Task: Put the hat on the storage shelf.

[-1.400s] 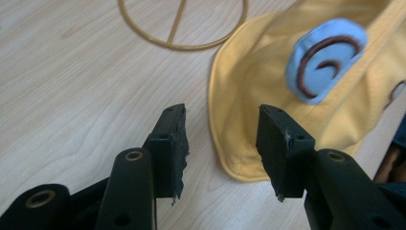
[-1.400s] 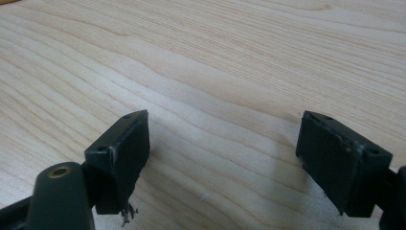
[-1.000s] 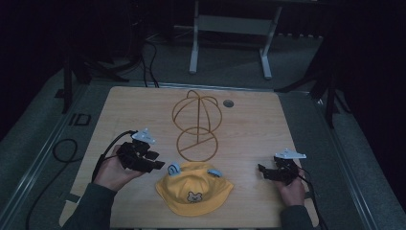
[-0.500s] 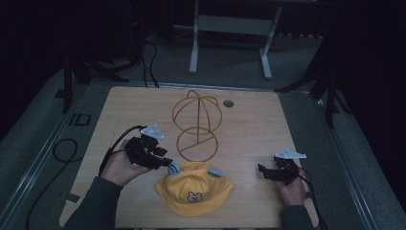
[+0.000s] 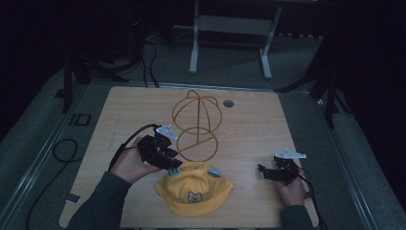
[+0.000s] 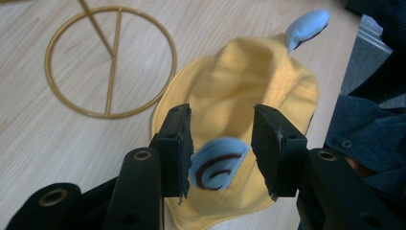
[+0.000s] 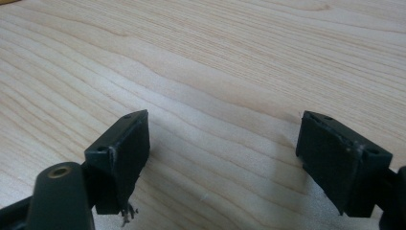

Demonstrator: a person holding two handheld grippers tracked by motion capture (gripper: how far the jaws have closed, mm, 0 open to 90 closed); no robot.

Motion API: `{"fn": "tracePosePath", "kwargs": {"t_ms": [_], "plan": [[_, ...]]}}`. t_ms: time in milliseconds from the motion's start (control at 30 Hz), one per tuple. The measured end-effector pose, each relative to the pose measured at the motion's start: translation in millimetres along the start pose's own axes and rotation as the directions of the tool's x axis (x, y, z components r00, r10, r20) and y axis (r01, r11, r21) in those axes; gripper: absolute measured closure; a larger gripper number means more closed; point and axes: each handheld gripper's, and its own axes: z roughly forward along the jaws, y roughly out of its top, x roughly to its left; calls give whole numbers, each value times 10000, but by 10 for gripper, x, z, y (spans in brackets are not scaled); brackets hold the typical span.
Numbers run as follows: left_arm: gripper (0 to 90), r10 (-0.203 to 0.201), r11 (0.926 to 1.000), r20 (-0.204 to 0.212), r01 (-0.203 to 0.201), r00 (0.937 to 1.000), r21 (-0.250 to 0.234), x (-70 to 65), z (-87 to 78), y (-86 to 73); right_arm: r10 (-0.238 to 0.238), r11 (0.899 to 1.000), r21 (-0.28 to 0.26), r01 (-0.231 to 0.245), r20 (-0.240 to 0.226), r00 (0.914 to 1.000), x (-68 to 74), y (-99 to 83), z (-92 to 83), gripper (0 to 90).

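A gold wire hat stand (image 5: 196,125) sits on the wooden table (image 5: 124,110). A small round grey cap (image 5: 228,103) lies near it.

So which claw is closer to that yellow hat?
Left. The left claw hovers at the yellow hat, its jaws straddling a blue ear; the right claw sits apart, over bare table.

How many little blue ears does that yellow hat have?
2. One blue ear sits between the jaws of the left tool, not yet pinched; the other ear sticks up on the hat's far right edge.
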Motion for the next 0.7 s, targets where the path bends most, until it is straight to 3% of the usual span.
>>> {"fn": "tracePosePath", "kwargs": {"t_ms": [367,700], "plan": [[585,513,9983,221,-519,9984,280,-80,92,163,-7,10000,7,7,-1,10000,-1,1,1,189],[592,1040,9916,511,-1075,9933,718,-166,215,289,-33,10000,-2,33,3,10000,-3,1,3,189]]}}
